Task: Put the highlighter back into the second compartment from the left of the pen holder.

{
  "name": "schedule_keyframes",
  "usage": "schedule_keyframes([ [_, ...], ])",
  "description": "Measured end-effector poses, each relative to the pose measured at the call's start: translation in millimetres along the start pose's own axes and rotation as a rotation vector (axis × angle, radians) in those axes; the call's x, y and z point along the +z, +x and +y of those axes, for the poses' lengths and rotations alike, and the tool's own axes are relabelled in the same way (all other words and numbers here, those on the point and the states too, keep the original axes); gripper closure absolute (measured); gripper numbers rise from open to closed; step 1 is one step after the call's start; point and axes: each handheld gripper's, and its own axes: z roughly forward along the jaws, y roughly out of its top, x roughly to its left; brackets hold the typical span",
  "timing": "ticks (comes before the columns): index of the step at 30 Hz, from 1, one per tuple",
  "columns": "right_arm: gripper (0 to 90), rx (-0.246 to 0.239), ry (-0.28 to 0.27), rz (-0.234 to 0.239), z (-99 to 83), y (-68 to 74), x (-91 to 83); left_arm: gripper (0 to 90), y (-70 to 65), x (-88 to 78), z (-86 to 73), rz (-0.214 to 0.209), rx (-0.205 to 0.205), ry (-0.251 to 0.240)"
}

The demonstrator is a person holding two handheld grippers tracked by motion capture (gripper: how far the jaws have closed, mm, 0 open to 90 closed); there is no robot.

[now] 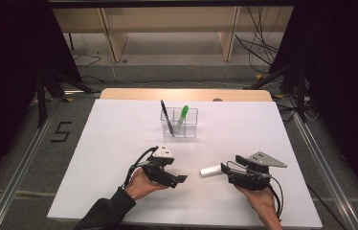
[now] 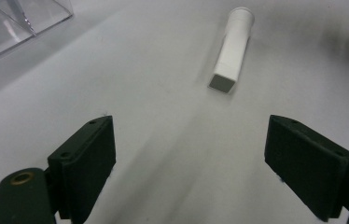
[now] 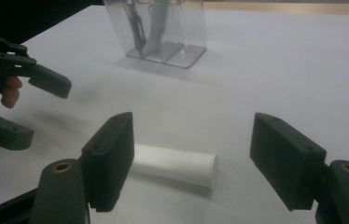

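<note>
White marker (image 1: 210,170) lies flat on the table (image 1: 119,143) between our two grippers, just ahead of the right gripper (image 1: 224,168), whose jaws stand released around it, apparently not touching, while the left gripper (image 1: 181,179) waits unclenched, so next we close.

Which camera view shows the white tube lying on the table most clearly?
The left gripper view: the white tube lies whole and unobstructed there, its grey square end facing the camera. In the right gripper view the tube is close, but one black jaw hides one end. In the high view the tube is small, beside the right claw.
</note>
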Motion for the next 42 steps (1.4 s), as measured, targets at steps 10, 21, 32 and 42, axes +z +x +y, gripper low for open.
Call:
schedule_keyframes([
  [10,29.2,0.009,-0.008,-0.003,-8.2,1.1,-11.0,16.0,-7.3,17.2,10.1,-0.02,0.034,0.035],
  [21,28.3,0.008,-0.002,-0.009,-15.0,1.5,-15.7,19.0,-18.9,34.1,24.9,-0.038,0.079,0.067],
  [32,28.3,0.005,0.008,-0.009,-19.4,4.1,-20.4,30.6,-23.8,51.5,32.1,-0.031,0.137,0.115],
  [42,28.3,0.007,0.014,-0.007,-21.3,4.7,-21.7,43.0,-25.7,60.9,38.4,-0.031,0.173,0.123],
])
